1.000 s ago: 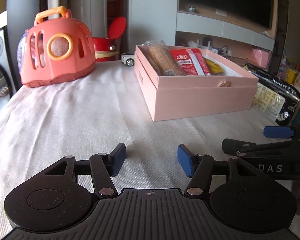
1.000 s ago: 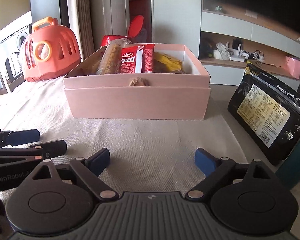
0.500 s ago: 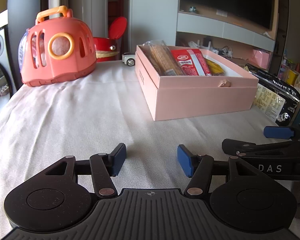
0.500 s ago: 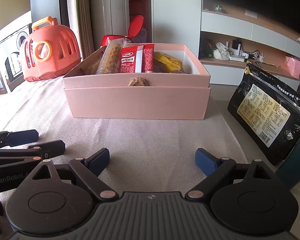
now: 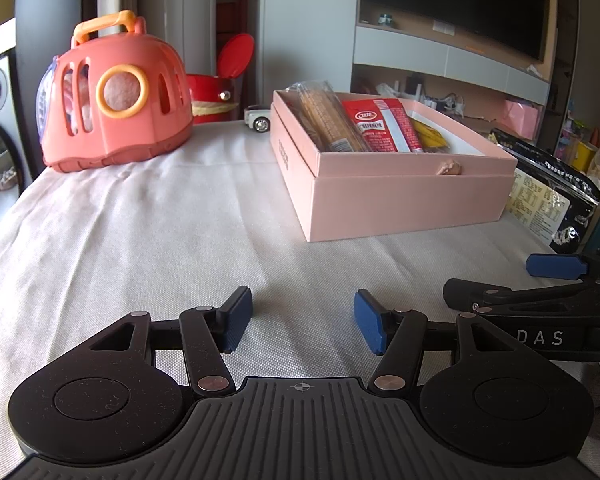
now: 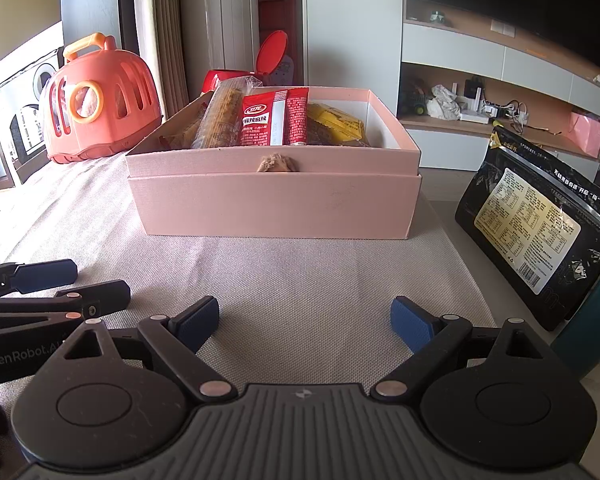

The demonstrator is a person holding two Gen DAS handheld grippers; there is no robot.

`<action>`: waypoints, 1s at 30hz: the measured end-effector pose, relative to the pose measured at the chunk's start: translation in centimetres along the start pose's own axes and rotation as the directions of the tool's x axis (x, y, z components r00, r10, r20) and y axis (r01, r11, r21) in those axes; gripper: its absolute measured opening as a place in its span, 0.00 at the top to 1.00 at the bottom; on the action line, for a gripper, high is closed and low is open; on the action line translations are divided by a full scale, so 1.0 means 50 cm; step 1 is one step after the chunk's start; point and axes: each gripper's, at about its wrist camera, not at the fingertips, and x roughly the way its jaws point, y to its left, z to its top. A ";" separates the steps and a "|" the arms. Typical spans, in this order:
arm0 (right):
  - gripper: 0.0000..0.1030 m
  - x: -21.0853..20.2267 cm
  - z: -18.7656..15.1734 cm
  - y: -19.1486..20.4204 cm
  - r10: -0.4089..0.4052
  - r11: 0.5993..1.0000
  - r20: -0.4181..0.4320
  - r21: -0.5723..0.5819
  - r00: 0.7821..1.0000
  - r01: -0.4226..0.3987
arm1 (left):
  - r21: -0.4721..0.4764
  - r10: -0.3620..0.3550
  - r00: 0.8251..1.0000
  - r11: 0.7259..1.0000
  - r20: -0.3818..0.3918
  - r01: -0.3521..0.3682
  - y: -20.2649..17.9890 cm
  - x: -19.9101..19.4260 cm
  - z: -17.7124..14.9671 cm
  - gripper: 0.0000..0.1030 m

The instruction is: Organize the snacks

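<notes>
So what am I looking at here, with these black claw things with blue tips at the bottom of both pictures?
Those are two hand-held grippers; a person holds one in each hand, and each carries its own camera looking forward along its fingers. One picture comes from the left gripper, the other from the right gripper. Both are open and hold nothing. Ahead, on the pale cloth-covered table, stands an open pink cardboard box with snack packets inside, among them a red sachet. A large black snack bag leans upright to the right of the box. An orange plastic toy carrier sits further back on the left.
</notes>
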 end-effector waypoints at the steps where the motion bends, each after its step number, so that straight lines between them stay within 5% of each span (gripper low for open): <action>1: 0.09 0.000 0.000 0.000 0.000 1.000 0.000 0.000 1.000 0.000 | 0.001 0.001 1.000 1.000 0.000 -0.001 0.000 0.000 0.000 0.39; 30: 0.09 0.000 0.000 0.001 0.000 1.000 0.000 0.000 1.000 0.000 | 0.012 0.004 1.000 1.000 -0.003 -0.004 -0.003 0.002 0.001 0.40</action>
